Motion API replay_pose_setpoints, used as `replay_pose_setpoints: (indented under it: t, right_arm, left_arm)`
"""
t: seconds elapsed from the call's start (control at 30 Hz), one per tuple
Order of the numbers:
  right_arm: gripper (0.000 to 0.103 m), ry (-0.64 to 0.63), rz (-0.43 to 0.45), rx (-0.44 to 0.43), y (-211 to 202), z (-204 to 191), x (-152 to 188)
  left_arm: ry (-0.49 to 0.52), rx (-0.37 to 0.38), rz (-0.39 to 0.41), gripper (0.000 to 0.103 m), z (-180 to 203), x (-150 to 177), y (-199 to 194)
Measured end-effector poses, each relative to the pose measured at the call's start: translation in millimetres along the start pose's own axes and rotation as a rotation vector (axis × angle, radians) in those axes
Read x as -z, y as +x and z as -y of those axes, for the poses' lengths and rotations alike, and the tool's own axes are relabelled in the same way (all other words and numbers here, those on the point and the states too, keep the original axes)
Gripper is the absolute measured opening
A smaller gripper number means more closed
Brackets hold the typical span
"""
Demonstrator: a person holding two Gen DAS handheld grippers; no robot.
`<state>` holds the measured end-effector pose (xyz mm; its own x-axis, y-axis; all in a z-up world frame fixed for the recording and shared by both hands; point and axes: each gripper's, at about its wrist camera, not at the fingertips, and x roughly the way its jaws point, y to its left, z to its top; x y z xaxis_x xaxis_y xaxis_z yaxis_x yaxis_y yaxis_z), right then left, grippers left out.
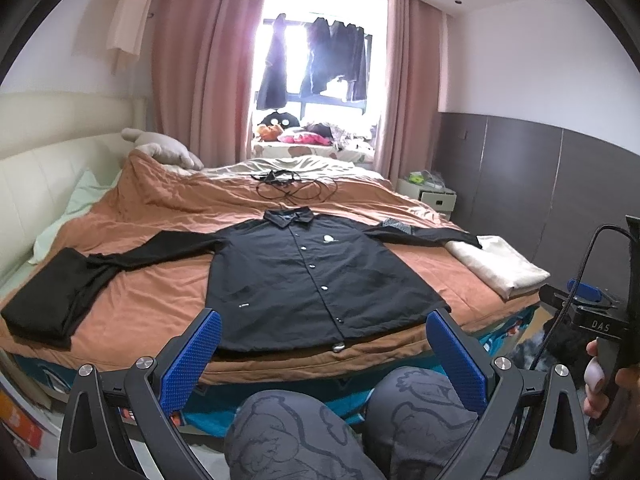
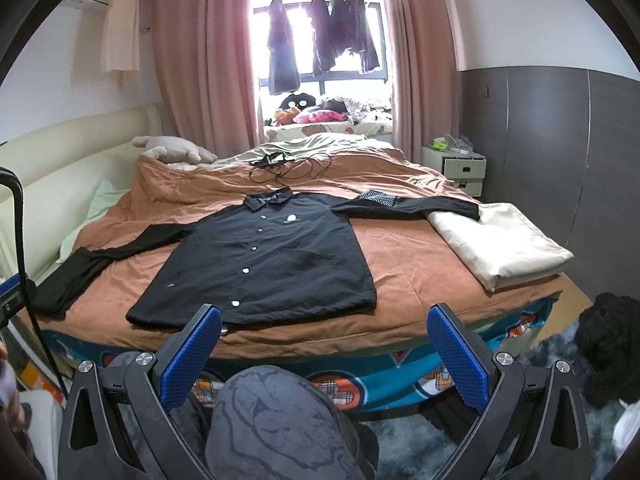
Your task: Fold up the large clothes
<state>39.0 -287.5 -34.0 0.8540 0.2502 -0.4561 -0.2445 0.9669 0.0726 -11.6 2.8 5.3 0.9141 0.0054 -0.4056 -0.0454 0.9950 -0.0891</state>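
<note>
Lying flat at frame centre, the black shirt [image 1: 304,280] rests face up on the orange bedcover [image 1: 160,304], buttoned, both sleeves spread outward. The left gripper [image 1: 324,354] sits at lower frame, jaws wide apart and empty. The right gripper [image 2: 324,354] is likewise spread, holding nothing. A folded cream cloth [image 2: 500,244] lies at right, touching the sleeve cuff.

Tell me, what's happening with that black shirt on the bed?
A person sits at the foot of the bed, holding a two-finger tool in each hand. The black shirt lies flat on the brown cover, buttoned, with both sleeves spread out. The left gripper and the right gripper are both open and hold nothing, hanging short of the shirt's hem. No fold shows yet. A folded cream cloth lies under one cuff.
</note>
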Motion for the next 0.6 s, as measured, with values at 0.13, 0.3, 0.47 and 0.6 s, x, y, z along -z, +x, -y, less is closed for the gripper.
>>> replay_pose_setpoints:
  t: [0.13, 0.3, 0.47, 0.6]
  right_arm:
    - [0.103, 0.000, 0.001, -0.001, 0.3, -0.6, 0.3]
    - [0.103, -0.006, 0.001, -0.004, -1.2, -2.6, 3.0]
    - [0.103, -0.004, 0.002, -0.004, -1.5, -2.4, 2.8]
    - [0.103, -0.001, -0.003, -0.005, -2.9, -3.7, 3.5]
  left_arm:
    - [-0.003, -0.001, 0.001, 0.103, -1.2, 0.0, 0.2]
    - [-0.001, -0.005, 0.002, 0.103, -1.6, 1.2, -3.0]
    - [-0.003, -0.003, 0.007, 0.102, -3.3, 1.8, -7.6]
    - [-0.004, -0.001, 0.008, 0.102, -2.8, 1.3, -8.3]
